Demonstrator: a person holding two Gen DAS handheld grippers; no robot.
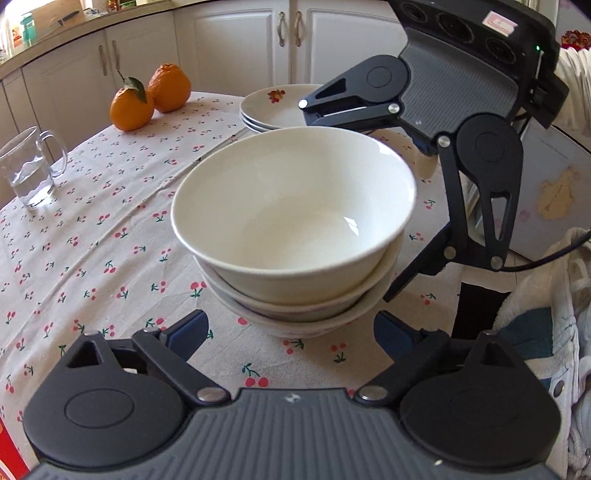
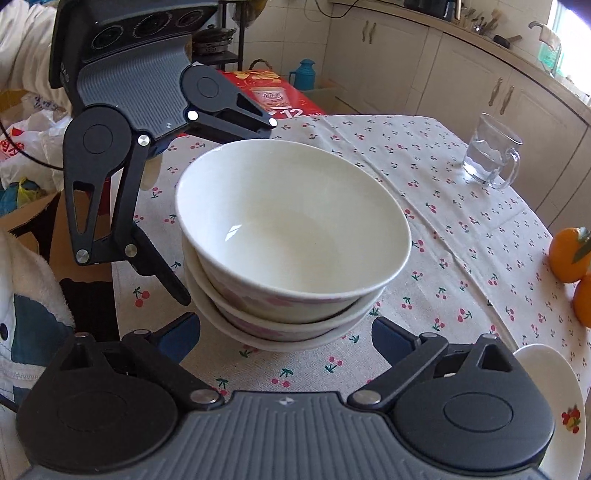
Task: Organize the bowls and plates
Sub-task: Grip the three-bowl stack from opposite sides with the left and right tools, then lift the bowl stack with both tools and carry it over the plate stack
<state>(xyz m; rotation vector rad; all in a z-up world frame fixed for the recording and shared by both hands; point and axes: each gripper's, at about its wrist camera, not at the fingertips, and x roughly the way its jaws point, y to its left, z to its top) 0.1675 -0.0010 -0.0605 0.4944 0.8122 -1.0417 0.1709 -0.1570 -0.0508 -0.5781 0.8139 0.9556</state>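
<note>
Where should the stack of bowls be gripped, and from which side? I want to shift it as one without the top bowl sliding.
Best taken by the bottom bowl, low on its outer wall, one gripper on each opposite side. The stack of bowls flares upward, so upper walls would slip. The left gripper and right gripper already face it from opposite sides, both open and not touching.

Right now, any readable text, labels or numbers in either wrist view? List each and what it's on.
"12": on the red carton behind the table, right wrist view.
Label in the middle of that carton: print too blurred to read.
Pink sticker on the right gripper's body, left wrist view: too small to read.
Red print on the plastic bag at left, right wrist view: not legible.
Nothing written on the bowls or plates.
</note>
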